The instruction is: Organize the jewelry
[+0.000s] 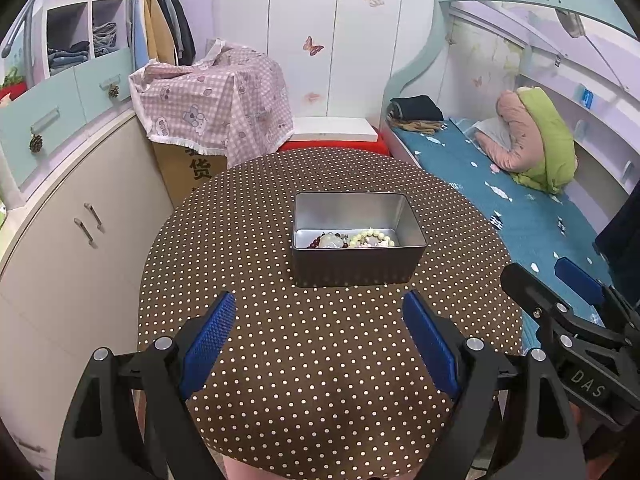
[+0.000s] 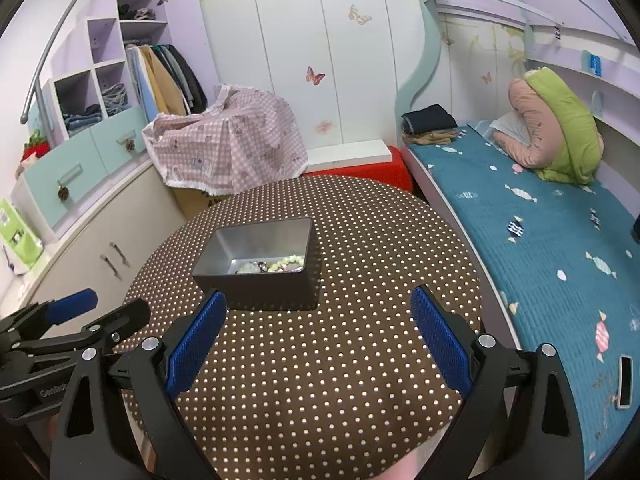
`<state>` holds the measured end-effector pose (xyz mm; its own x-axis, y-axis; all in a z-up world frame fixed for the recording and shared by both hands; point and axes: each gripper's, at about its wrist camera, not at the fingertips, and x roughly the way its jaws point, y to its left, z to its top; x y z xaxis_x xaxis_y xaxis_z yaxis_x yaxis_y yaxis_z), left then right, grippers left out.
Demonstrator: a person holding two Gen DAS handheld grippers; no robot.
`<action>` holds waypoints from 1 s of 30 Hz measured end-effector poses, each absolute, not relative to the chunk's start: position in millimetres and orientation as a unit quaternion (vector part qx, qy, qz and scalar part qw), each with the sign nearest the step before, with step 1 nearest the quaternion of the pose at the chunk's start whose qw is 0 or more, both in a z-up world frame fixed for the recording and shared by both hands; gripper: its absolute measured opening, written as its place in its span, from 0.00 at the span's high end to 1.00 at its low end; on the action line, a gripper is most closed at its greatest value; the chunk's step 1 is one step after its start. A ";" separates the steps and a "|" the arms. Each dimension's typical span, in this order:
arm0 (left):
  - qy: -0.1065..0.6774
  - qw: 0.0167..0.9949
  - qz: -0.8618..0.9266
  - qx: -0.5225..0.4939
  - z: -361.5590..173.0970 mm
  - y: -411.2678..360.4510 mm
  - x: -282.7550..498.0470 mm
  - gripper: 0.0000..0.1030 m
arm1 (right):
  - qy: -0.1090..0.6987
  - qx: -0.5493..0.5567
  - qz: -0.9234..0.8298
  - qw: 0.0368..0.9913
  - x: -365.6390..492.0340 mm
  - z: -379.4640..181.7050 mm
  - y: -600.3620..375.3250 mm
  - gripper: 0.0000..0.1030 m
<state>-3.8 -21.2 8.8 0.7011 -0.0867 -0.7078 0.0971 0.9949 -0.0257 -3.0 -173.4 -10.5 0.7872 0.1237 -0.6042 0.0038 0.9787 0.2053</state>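
Note:
An open metal tin (image 1: pixel 356 266) stands in the middle of a round table with a brown polka-dot cloth (image 1: pixel 320 360). Inside it lie a dark red bead bracelet with a pale pendant (image 1: pixel 330 241) and a pale yellow bead bracelet (image 1: pixel 374 238). The tin (image 2: pixel 260 290) and the beads (image 2: pixel 276 266) also show in the right wrist view. My left gripper (image 1: pixel 319 308) is open and empty, just in front of the tin. My right gripper (image 2: pixel 319 300) is open and empty, to the tin's front right. Each gripper shows in the other's view, the right (image 1: pixel 560 280) and the left (image 2: pixel 108 304).
A bed with a teal cover (image 2: pixel 540 248) runs along the right, with a phone (image 2: pixel 625 380) on it. A cream cabinet (image 1: pixel 72 240) stands at the left. A box under pink checked cloth (image 1: pixel 216 100) and a red stool (image 2: pixel 372 172) sit behind the table.

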 end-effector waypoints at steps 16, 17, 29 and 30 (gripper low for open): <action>0.380 0.924 -0.042 0.009 11.0 -23.1 -5.2 0.20 | 0.326 0.098 0.033 0.940 -4.8 -14.3 -173.3 0.12; 0.380 0.924 -0.041 0.009 11.1 -23.5 -5.3 0.20 | 0.326 0.098 0.033 0.940 -4.6 -14.4 -173.5 0.12; 0.383 0.923 -0.041 0.008 10.7 -22.7 -5.3 0.20 | 0.330 0.100 0.033 0.938 -4.6 -16.5 -172.1 0.12; 0.383 0.923 -0.041 0.008 10.7 -22.6 -5.4 0.20 | 0.330 0.100 0.033 0.938 -5.7 -17.2 -171.7 0.12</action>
